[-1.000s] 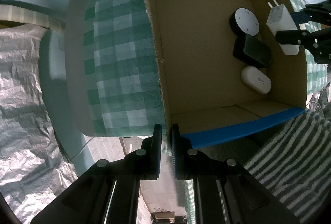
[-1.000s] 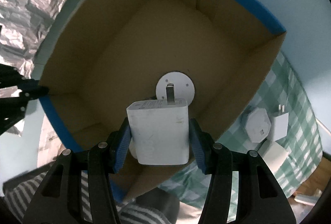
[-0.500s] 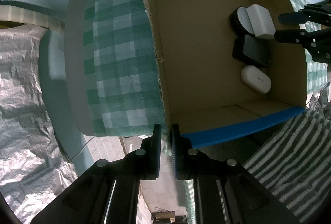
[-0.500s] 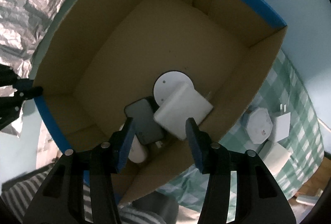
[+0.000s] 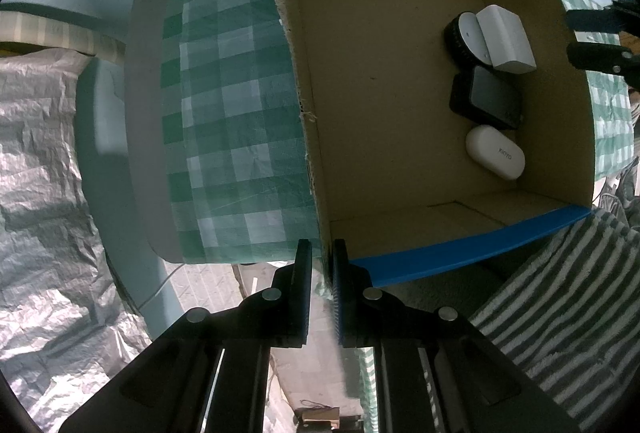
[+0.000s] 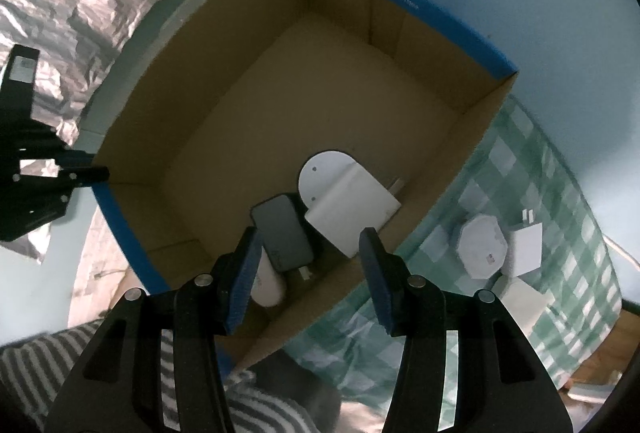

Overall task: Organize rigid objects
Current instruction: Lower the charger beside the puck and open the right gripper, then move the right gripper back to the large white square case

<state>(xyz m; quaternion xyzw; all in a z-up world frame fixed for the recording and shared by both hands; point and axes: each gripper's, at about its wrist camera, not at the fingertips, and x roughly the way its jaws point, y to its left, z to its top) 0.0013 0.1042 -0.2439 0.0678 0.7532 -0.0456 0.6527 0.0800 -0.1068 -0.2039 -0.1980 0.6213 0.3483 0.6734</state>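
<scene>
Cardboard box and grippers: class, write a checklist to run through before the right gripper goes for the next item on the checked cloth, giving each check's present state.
1. White charger released inside the cardboard box: ok, it lies tilted on the round white disc.
2. Right gripper free of load: ok, its jaws have just been opening, nothing pressed between them.
3. Left gripper clamped on the box wall: ok.
4. Items waiting on the checked cloth: ok, an octagonal white device and a small plug show.
5. Box floor has space: ok.
</scene>
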